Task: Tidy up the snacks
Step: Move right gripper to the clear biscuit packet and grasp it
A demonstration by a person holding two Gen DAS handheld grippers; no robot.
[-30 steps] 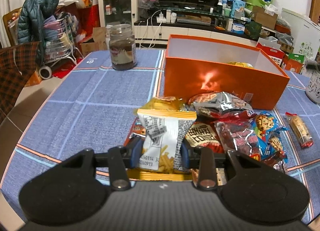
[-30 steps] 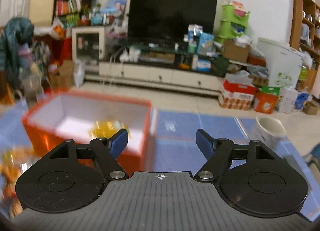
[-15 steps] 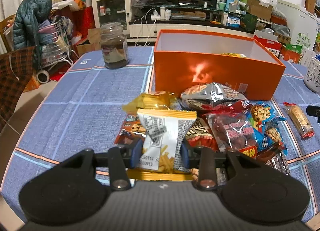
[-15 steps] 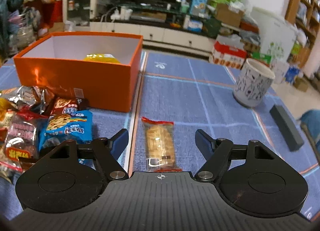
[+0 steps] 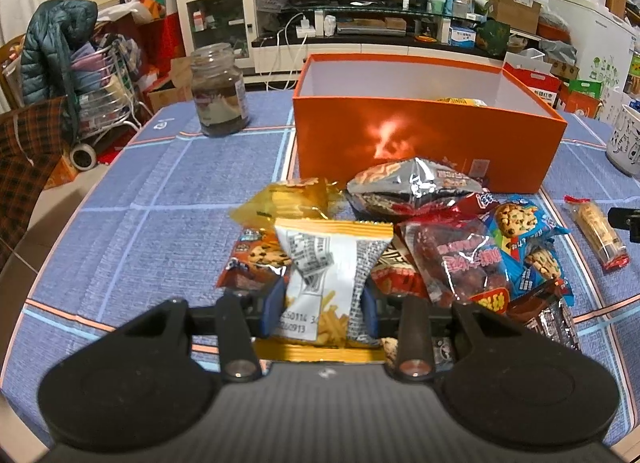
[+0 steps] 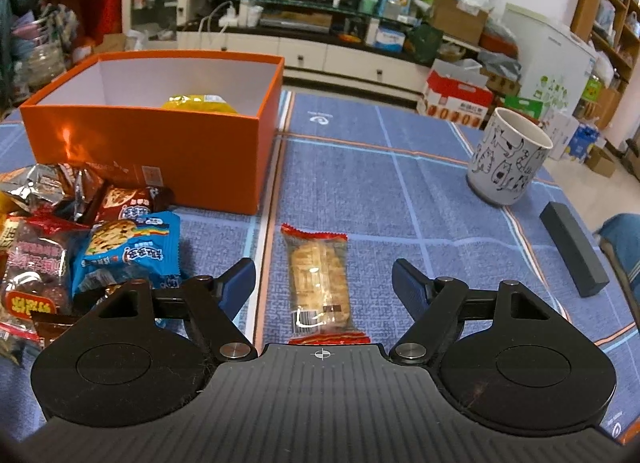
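My left gripper (image 5: pixel 323 313) is shut on a white and orange fries packet (image 5: pixel 330 271), held just above a pile of snack packets (image 5: pixel 472 247). Behind the pile stands an open orange box (image 5: pixel 424 147) with a yellow packet (image 6: pixel 199 103) inside. My right gripper (image 6: pixel 324 283) is open and low over the table, its fingers on either side of a clear red-ended biscuit packet (image 6: pixel 318 279), not touching it. The biscuit packet also shows in the left wrist view (image 5: pixel 598 231). The orange box (image 6: pixel 160 151) stands at the left in the right wrist view.
A dark glass jar (image 5: pixel 218 91) stands at the far left of the blue tablecloth (image 5: pixel 140 191). A cat-print mug (image 6: pixel 508 157) and a dark flat bar (image 6: pixel 572 249) lie to the right. The snack pile (image 6: pixel 80 243) lies left of the right gripper.
My right gripper swung down from over the box and now straddles the biscuit packet. My left gripper drew back a little with the fries packet still in it.
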